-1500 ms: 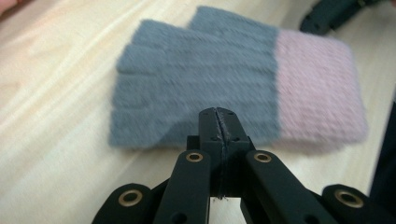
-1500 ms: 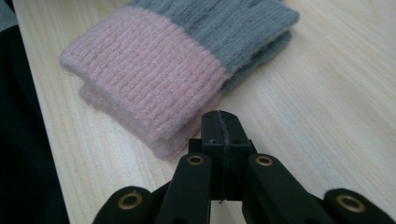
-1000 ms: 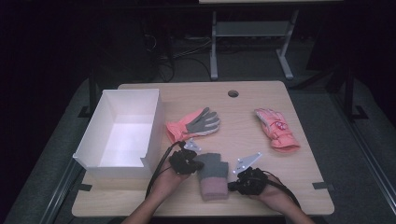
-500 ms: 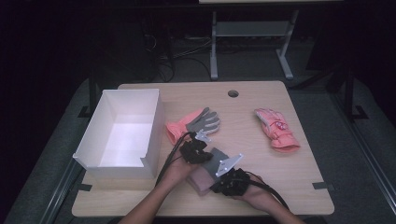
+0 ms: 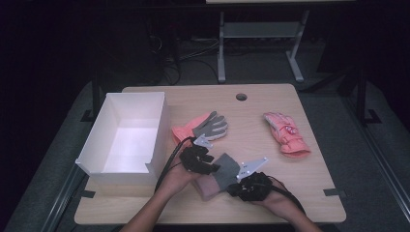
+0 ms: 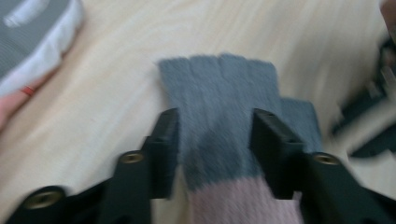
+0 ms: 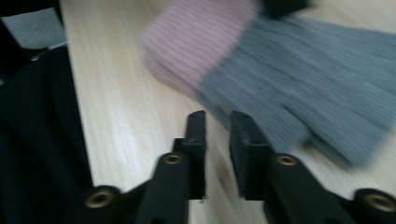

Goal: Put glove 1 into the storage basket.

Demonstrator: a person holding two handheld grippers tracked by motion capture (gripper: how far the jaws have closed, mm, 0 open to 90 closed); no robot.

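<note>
Near the bench's (image 5: 270,104) front edge, both tools have just been opening: the left tool (image 6: 215,128) is now straddling the grey-and-pink knit glove (image 5: 223,170), pads apart from it, while the right tool (image 7: 217,122) is standing slightly parted over bare wood beside it. Since a second ago the hands are sitting closer together. The glove's long axis is running diagonally, fingers pointing away. Blur is smearing both gripper views.

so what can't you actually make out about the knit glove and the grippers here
- High view: the left gripper and right gripper hide much of the grey-and-pink knit glove.
- Left gripper view: blurred, so whether the pads press the glove is unclear.
- Right gripper view: glove's fingertips cut off by the edge.
</note>
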